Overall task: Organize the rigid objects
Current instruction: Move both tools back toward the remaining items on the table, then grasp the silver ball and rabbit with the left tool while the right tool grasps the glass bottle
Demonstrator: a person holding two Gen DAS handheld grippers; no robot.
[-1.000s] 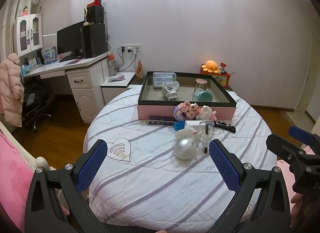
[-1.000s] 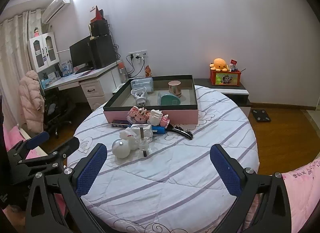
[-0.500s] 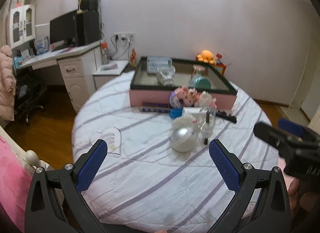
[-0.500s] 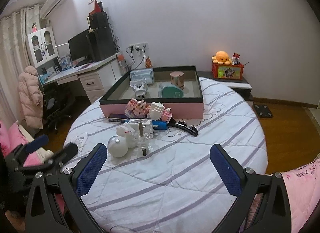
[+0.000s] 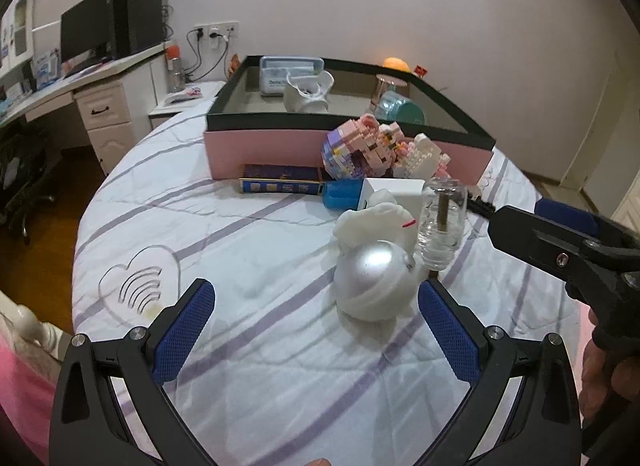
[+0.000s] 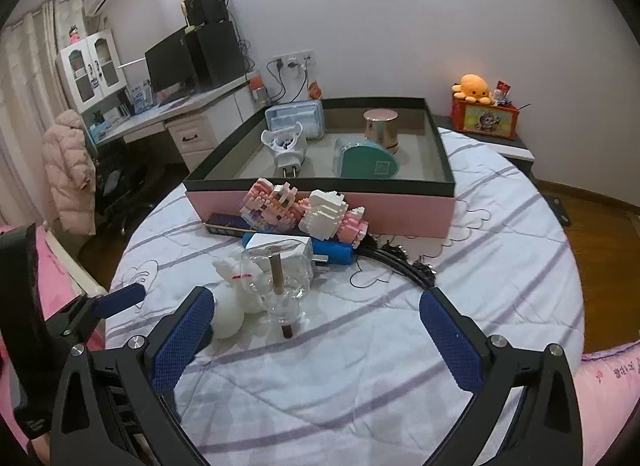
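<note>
A pink box with a dark rim (image 5: 280,144) (image 6: 404,207) stands on the round bed, holding a white plug, a teal tin and a metallic cup. In front of it lie pink and white brick models (image 5: 380,145) (image 6: 304,207), a blue flat box (image 5: 280,183), a clear glass bottle (image 5: 442,221) (image 6: 282,282), a white figure (image 5: 372,217) and a silver ball (image 5: 372,278). My left gripper (image 5: 316,330) is open, just short of the silver ball. My right gripper (image 6: 316,330) is open, near the glass bottle, and also shows at the right of the left wrist view.
The bed has a white cover with purple stripes (image 6: 360,366). A black comb (image 6: 400,262) lies right of the pile. A desk with a monitor (image 6: 172,65) stands at the left, and an orange plush on a red box (image 6: 480,105) sits on a low stand behind.
Both grippers have moved forward toward the pile of objects; the silver ball and the glass bottle now appear much closer. Both stay open.
</note>
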